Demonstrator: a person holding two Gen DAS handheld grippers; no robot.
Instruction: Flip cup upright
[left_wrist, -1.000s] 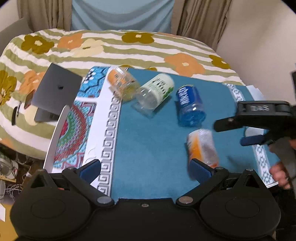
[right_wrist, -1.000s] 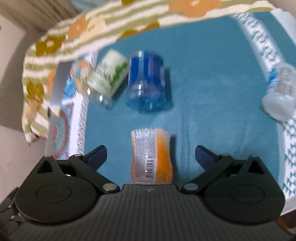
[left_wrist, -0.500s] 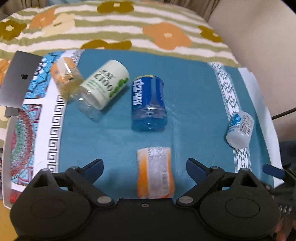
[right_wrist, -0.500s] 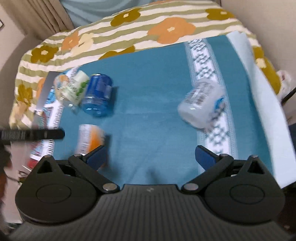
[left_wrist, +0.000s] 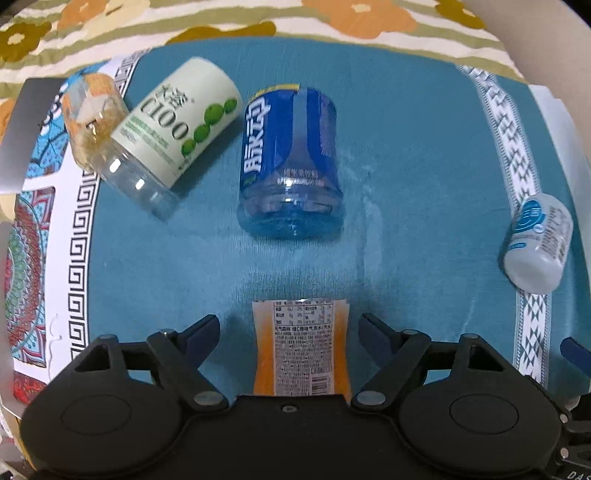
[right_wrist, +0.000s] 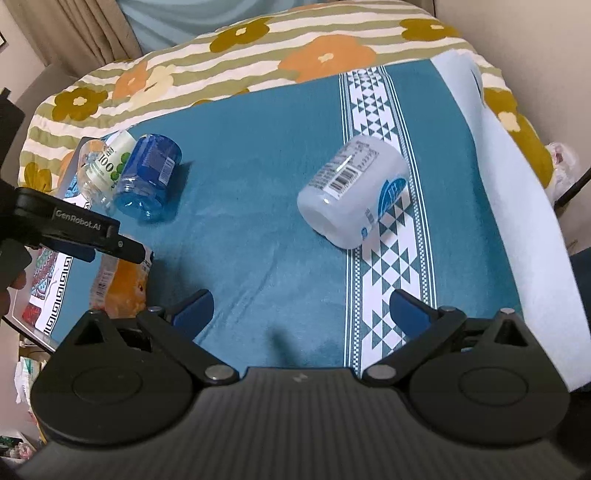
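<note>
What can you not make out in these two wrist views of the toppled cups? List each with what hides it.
- Orange cup: near end hidden under the left tool body, left wrist view.
- Same cup, right wrist view: partly covered by the left tool's arm.
- Small orange-and-clear cup: blurred near the edge, left wrist view.
- White cup: its far end faces away, right wrist view.

orange cup (left_wrist: 301, 347) near end hidden behind left claw (left_wrist: 288, 328)

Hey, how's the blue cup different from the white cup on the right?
The blue cup is clear blue plastic with a dark blue label; the white cup is milky and opaque with a barcode. The blue cup lies on plain teal cloth beside the green-label cup; the white cup lies alone on the patterned band. Both lie on their sides.
</note>
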